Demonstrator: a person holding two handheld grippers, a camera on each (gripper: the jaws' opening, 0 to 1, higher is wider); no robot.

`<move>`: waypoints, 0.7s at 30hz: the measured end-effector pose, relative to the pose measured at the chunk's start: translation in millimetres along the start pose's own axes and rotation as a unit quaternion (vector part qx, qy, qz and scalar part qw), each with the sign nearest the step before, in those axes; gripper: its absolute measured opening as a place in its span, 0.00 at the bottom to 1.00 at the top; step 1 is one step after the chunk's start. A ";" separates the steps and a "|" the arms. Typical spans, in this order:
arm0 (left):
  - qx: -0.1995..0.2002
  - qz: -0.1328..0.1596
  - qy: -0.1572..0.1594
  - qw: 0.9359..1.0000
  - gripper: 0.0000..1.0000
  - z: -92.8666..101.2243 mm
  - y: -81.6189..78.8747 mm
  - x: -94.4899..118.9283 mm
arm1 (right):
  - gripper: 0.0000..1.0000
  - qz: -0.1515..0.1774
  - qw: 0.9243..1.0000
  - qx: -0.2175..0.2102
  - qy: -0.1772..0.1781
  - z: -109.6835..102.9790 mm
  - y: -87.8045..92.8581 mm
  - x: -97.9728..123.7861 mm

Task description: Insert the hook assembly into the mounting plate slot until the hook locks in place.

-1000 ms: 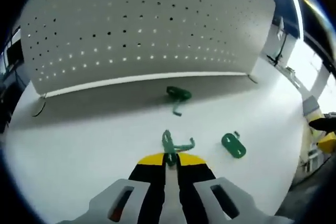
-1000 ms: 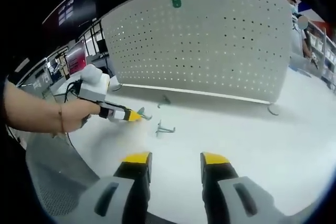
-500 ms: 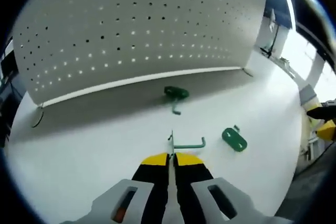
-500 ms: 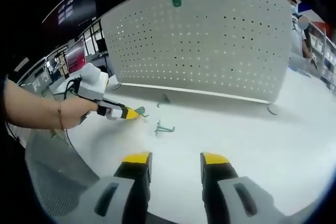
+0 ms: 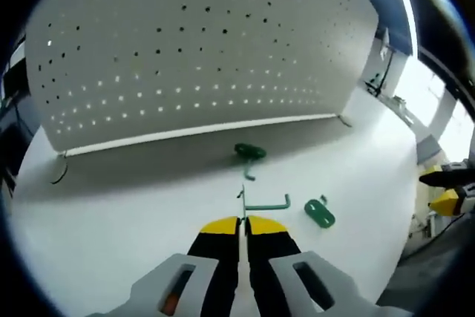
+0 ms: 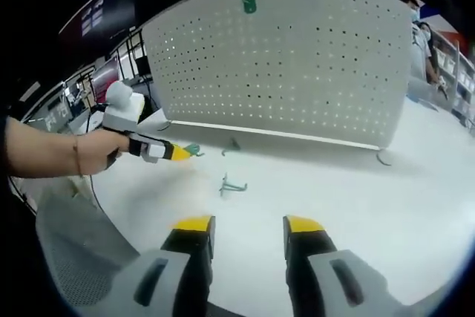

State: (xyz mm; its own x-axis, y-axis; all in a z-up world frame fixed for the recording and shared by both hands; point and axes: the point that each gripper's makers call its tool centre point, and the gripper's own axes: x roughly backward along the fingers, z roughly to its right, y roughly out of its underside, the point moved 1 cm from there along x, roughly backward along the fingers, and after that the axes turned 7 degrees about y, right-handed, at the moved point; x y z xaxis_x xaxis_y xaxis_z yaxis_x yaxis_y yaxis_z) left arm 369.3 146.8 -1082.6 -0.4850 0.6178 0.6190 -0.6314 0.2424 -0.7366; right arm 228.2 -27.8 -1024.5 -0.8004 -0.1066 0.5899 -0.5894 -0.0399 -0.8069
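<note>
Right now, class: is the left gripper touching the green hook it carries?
Touching. In the left gripper view the left gripper has its fingers shut on the green hook, whose stem rises straight out from between the yellow tips.

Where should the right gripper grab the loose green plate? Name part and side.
Probably across the narrow width of the green plate, the open right gripper descending from above: it seems to lie flat on the table, a small prong at one end.
</note>
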 end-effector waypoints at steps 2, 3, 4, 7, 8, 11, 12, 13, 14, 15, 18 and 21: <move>-0.009 0.001 0.004 1.000 0.02 4.1 -3.7 3.7 | 0.34 0.005 1.000 0.000 0.000 -1.1 -4.8 0.9; -0.010 0.002 0.006 1.000 0.02 5.5 -5.6 5.7 | 0.34 0.007 1.000 0.002 0.000 -1.3 -7.0 1.2; -0.009 0.004 0.009 1.000 0.02 6.9 -7.8 8.1 | 0.34 0.010 1.000 0.004 0.001 -0.8 -9.3 1.7; -0.002 0.017 0.013 1.000 0.02 12.2 -20.4 21.9 | 0.33 0.038 0.999 -0.001 0.011 3.6 -28.1 5.2; -0.009 0.021 0.015 1.000 0.02 14.6 -24.9 25.5 | 0.33 0.039 0.999 -0.003 0.011 4.1 -31.0 5.3; -0.024 0.025 0.022 0.999 0.02 21.2 -35.6 36.0 | 0.33 0.055 0.998 -0.017 0.010 5.0 -44.2 5.0; -0.027 0.025 0.025 0.999 0.02 23.4 -38.8 39.5 | 0.33 0.056 0.998 -0.018 0.009 4.6 -46.1 4.7; -0.034 0.027 0.026 0.999 0.02 25.3 -42.1 43.2 | 0.33 0.059 0.998 -0.017 0.008 3.6 -48.7 4.2; -0.038 0.030 0.027 0.998 0.02 27.1 -45.3 46.7 | 0.33 0.060 0.998 -0.019 0.007 2.9 -50.4 4.2; -0.044 0.032 0.030 0.998 0.02 29.9 -49.0 51.7 | 0.33 0.065 0.998 -0.024 0.004 1.0 -53.6 4.5; -0.055 0.036 0.033 0.997 0.02 33.6 -54.3 61.0 | 0.33 0.071 0.997 -0.033 -0.003 -4.3 -58.6 5.4; -0.053 0.041 0.040 0.997 0.02 39.9 -54.7 74.6 | 0.33 0.077 0.996 -0.047 -0.012 -10.7 -64.9 6.3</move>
State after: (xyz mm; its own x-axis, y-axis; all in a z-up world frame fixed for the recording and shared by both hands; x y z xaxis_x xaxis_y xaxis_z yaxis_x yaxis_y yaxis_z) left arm 343.5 149.8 -985.3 -0.4795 0.6956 0.5350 -0.5215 0.2645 -0.8113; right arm 260.2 -15.3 -968.1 -0.8797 -0.1280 0.4580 -0.4688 0.0724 -0.8803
